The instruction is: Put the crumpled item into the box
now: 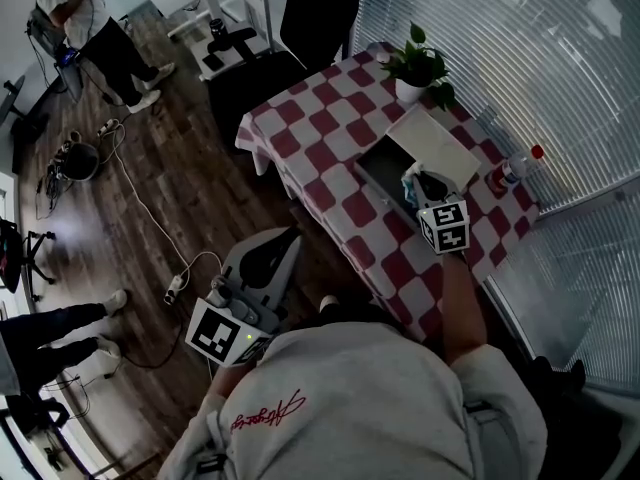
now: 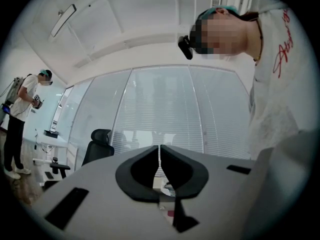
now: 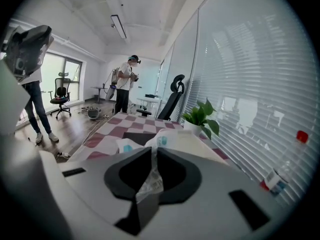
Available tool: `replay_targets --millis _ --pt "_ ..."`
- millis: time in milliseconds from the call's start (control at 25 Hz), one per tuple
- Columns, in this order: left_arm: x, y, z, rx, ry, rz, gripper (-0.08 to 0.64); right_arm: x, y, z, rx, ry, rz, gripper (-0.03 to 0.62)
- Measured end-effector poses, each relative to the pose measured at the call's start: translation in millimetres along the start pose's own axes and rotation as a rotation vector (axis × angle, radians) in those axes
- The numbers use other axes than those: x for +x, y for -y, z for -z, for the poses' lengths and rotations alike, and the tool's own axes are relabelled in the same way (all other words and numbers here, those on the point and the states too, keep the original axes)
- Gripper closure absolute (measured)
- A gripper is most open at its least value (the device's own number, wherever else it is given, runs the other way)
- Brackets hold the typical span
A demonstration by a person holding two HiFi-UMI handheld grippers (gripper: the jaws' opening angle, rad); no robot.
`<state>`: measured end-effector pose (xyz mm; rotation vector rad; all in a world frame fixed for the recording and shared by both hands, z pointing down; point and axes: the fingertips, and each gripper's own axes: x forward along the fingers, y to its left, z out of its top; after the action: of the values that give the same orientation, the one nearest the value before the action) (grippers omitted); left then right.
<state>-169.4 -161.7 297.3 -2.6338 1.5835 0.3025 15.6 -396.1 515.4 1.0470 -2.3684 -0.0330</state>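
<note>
The left gripper [image 1: 283, 242], a grey-and-white tool with a black-and-white marker cube at its rear, is held low at the person's left side over the dark wooden floor [image 1: 150, 138], well apart from the worktop. In the left gripper view [image 2: 159, 150] its two black jaws are pressed together with nothing between them. On the floor just left of it lie a white power strip [image 1: 174, 288] and its long cable. Farther left, at the room's edge, stands a person in a white shirt and dark trousers [image 1: 88, 20]. To the right is the worktop [image 1: 330, 118], covered in a red-and-white checked cloth. On it sits the open grey box [image 1: 378, 171] with a dark inside, its white lid [image 1: 436, 144] folded back on the far side. The right gripper [image 1: 418, 182] reaches over the box's right part. In the right gripper view [image 3: 154, 153] its black jaws pinch the crumpled clear-and-white plastic wrapper with teal print [image 3: 149, 178]. The wrapper's bulk bunches out past the jaw tips, above the box [image 3: 136, 136]. Whether it touches the box cannot be told. Beyond the box stands a green leafy plant in a white pot [image 1: 420, 66]. At the worktop's right edge, by the window blinds, lies a clear plastic bottle with a red cap [image 1: 514, 169].
</note>
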Motion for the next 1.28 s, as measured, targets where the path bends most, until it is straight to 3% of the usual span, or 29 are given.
replay_targets --millis 1280 --pt "-5.4 -2.7 5.6 -0.005 -0.016 -0.02 0.537 35.9 -2.6 36.2 0.013 -0.235 -0.118 0.548"
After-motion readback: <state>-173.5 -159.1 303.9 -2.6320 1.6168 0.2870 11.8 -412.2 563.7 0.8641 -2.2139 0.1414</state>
